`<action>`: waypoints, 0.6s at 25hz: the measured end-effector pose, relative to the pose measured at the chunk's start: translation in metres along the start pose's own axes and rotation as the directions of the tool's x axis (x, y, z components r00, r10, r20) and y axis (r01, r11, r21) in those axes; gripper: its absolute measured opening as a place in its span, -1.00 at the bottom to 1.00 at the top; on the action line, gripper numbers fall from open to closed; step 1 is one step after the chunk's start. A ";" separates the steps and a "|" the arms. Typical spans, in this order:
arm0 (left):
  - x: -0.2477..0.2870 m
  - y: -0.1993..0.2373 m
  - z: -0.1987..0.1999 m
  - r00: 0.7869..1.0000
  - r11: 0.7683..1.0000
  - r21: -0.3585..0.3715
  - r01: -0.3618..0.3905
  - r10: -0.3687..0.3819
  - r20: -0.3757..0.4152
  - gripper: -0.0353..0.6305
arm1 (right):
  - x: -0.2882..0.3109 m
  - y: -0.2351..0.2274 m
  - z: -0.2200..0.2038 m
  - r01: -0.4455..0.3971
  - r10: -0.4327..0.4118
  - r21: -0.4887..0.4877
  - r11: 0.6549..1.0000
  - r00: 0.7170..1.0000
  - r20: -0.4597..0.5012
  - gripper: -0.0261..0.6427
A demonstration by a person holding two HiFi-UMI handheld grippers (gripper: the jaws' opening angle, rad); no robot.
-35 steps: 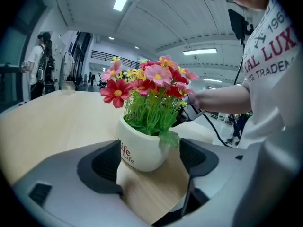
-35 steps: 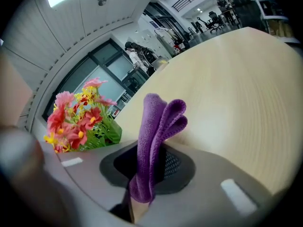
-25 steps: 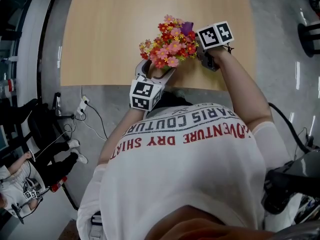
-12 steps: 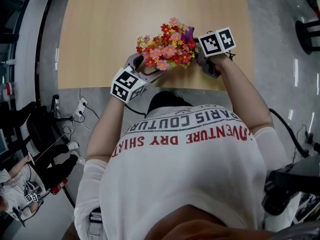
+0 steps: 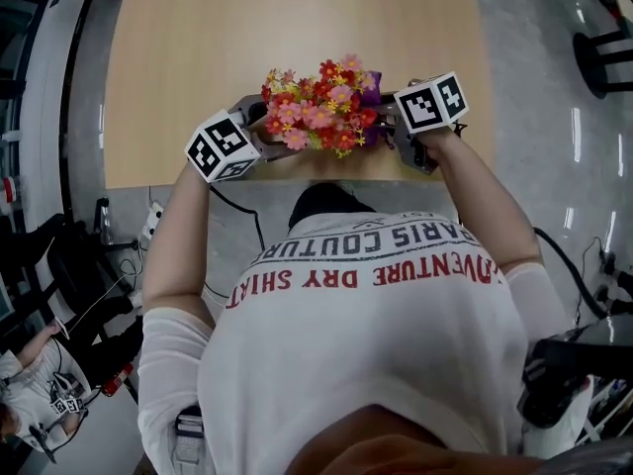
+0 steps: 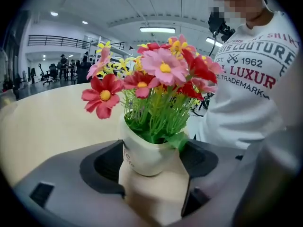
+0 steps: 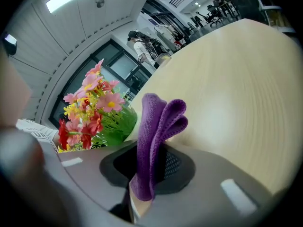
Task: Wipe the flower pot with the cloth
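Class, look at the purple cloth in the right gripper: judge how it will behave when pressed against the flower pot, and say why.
The purple cloth is probably soft and floppy: it stands folded in rounded loops above the right gripper, which pinches it. Its knitted-looking surface should drag rather than slip on the smooth flower pot.

wht pot [image 6: 142,157], purple cloth [image 7: 151,136], pink/red flwrs [image 6: 163,67], tan table [image 5: 297,18]
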State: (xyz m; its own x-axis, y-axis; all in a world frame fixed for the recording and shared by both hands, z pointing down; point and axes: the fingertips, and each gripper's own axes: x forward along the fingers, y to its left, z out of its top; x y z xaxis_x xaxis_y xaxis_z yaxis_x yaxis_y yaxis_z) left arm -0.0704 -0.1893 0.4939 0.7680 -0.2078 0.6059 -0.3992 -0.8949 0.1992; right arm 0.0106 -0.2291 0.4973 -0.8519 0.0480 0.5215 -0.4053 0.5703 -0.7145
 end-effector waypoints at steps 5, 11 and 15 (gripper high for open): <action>-0.004 -0.002 -0.002 0.996 0.996 -0.070 -0.063 0.067 0.052 0.22 | -0.004 0.001 0.003 -0.001 0.001 -0.009 1.000 1.000 -0.005 -0.75; -0.011 -0.005 -0.002 0.925 0.921 -0.287 -0.262 0.325 0.197 0.26 | -0.008 -0.006 0.015 -0.010 0.010 -0.024 1.000 1.000 0.005 -0.75; -0.006 -0.011 0.000 0.862 0.857 -0.367 -0.363 0.458 0.217 0.36 | -0.008 -0.007 0.031 -0.020 0.019 -0.046 0.999 1.000 -0.004 -0.75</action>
State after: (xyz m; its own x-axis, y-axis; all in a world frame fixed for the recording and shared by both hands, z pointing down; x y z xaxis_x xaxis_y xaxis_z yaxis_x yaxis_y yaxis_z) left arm -0.0703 -0.1781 0.4878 0.5880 -0.6745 0.4464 -0.8042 -0.5467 0.2333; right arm 0.0101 -0.2585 0.4837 -0.8584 0.0621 0.5092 -0.3729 0.6061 -0.7025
